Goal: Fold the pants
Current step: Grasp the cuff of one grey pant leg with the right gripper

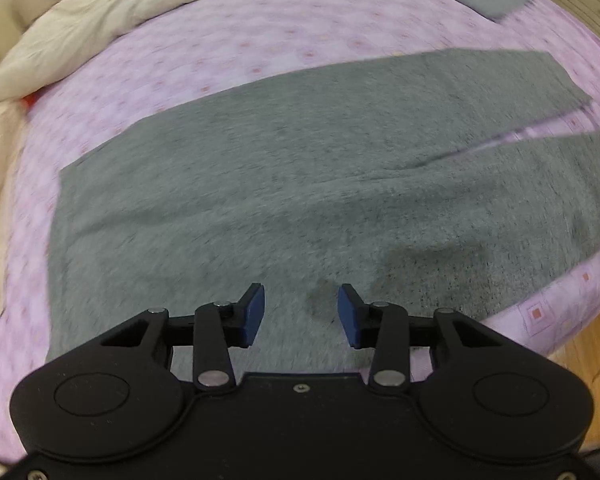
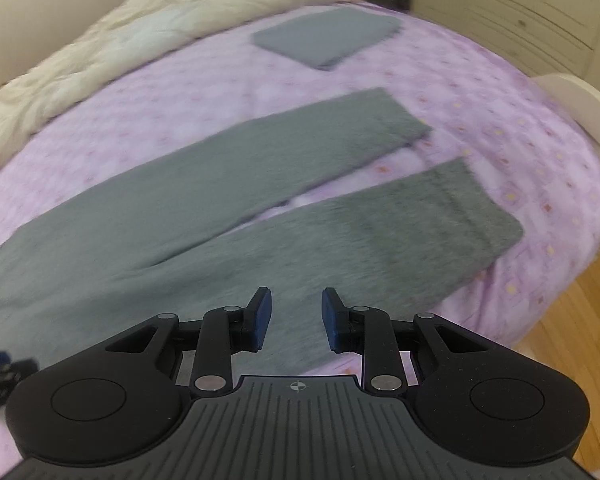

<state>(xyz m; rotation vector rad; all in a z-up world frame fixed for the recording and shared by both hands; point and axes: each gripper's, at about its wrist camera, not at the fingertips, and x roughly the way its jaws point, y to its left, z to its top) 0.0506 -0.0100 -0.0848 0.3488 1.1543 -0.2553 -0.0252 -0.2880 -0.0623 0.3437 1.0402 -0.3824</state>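
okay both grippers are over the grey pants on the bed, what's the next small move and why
Probably lower both and pinch the near edge: the fuzzy grey pants lie flat and unfolded on the lilac patterned bedspread, while the left gripper and right gripper hang open, holding nothing.

pants (image 1: 260,184): grey fleecy cloth, matt | bedsheet (image 1: 260,40): lilac printed cotton | comforter (image 2: 100,52): cream crinkled fabric | floor (image 2: 560,328): glossy wood | left gripper (image 1: 301,312): matt black plastic

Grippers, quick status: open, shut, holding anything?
Left gripper: open, holding nothing, above the grey pants.
Right gripper: open, holding nothing, above the nearer pant leg.
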